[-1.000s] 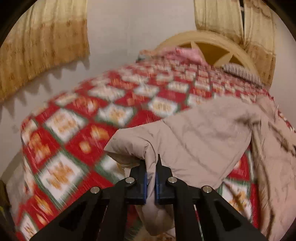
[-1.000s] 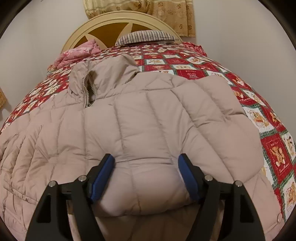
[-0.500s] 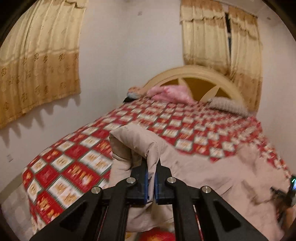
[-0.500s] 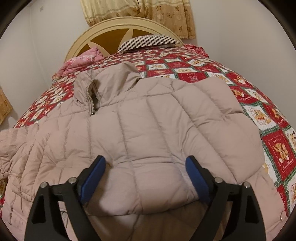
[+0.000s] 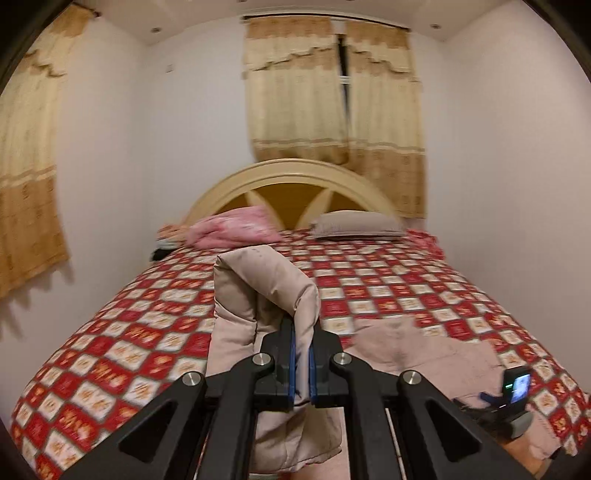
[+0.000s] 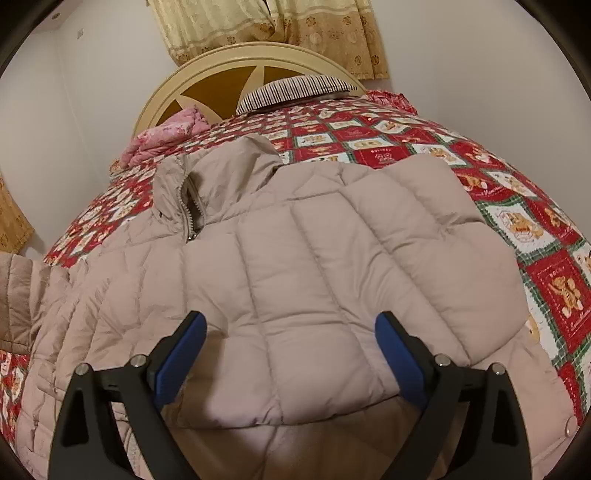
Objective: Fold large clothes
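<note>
Left wrist: jacket sleeve (image 5: 266, 291) higher (clamped).

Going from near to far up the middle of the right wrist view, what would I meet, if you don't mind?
Open right gripper → beige quilted puffer jacket → red patchwork bedspread → striped pillow → cream arched headboard → yellow patterned curtain.

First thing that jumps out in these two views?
The beige puffer jacket, spread across the red patchwork bedspread with its right sleeve folded over the chest. The left tongs pinch its other sleeve, raised above the bed; the right tongs hang open over the fold.
</note>
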{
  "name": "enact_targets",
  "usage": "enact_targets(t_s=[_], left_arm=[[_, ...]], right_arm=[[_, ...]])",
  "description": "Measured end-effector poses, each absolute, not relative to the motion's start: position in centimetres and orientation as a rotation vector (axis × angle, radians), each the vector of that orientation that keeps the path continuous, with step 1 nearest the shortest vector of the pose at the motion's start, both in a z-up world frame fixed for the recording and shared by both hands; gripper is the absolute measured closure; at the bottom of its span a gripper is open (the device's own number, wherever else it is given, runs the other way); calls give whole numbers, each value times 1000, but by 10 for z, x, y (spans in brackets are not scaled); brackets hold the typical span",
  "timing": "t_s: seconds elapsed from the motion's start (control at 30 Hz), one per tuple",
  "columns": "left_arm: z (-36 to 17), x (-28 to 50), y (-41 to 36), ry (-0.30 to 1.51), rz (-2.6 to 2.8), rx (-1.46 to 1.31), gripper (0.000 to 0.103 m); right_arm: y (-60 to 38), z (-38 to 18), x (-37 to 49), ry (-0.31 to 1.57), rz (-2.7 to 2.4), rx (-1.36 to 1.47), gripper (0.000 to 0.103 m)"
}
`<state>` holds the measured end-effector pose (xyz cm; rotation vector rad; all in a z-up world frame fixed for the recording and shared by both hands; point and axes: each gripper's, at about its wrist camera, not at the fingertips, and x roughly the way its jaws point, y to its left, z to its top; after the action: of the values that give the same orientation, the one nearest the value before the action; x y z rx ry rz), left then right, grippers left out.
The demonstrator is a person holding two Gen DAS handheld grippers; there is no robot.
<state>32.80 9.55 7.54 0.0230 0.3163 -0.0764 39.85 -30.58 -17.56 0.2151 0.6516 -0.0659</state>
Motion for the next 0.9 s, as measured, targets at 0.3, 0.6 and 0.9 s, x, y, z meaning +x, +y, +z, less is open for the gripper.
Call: enact_targets(t_s=[0.3,0.6,0.9], left_arm=[[48,369,-18,367,-262,77,99],[-29,407,-101,503,-341,98,99],[-81,439,-147,623,-293,202,93]], right_arm=[[-313,-175,396,638,-34,267,8],[-318,-175,393,626,-14,310,8],[-329,-174,385,580,-21,387,8]])
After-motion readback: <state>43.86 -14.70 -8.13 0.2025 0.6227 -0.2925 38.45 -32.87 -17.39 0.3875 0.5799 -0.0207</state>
